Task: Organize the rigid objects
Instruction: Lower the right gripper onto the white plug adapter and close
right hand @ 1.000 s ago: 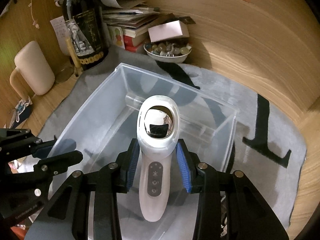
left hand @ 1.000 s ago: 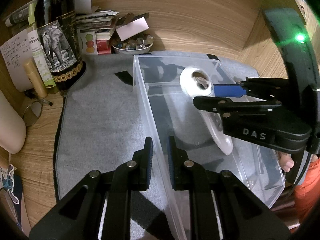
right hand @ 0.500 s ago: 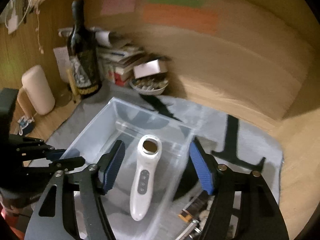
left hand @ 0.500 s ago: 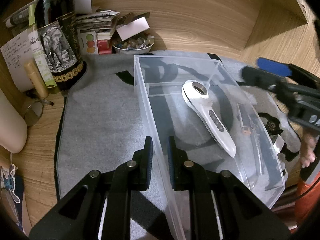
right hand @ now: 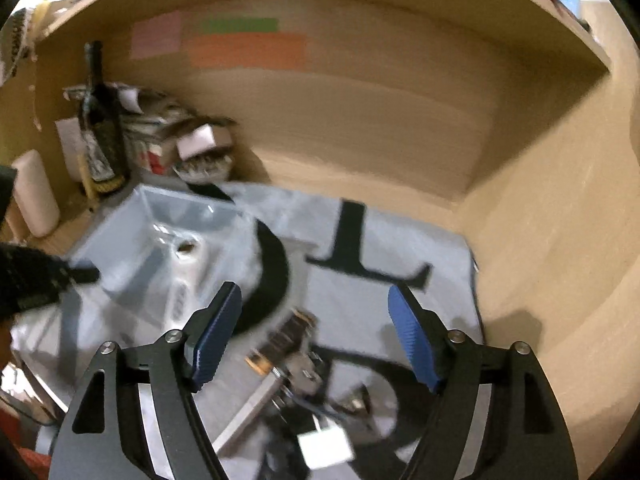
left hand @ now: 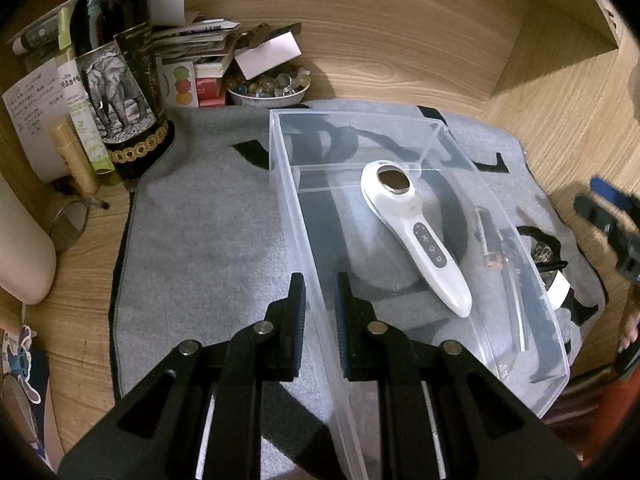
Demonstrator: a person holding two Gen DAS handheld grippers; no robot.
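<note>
A white handheld device (left hand: 412, 232) lies flat inside the clear plastic bin (left hand: 288, 184), head toward the far end. My left gripper (left hand: 320, 308) is shut on the bin's near left wall, one pad on each side. In the blurred right wrist view my right gripper (right hand: 313, 288) hangs over the grey mat to the right of the bin (right hand: 160, 208), its jaws opening with nothing between them. The device (right hand: 182, 268) sits down to its left. Below it lies a heap of small items (right hand: 288, 344), among them a battery and a white plug (right hand: 324, 446).
The grey mat (left hand: 200, 240) covers a wooden desk nook walled at the back and right. At the back left stand a dark wine bottle (left hand: 120, 80), a bowl of stones (left hand: 268, 88), stacked books and papers, and a cream cylinder (left hand: 20, 248).
My right gripper let go of the white device, which now lies in the bin, and pulled back up and to the right with its jaws widening. The left gripper kept still.
</note>
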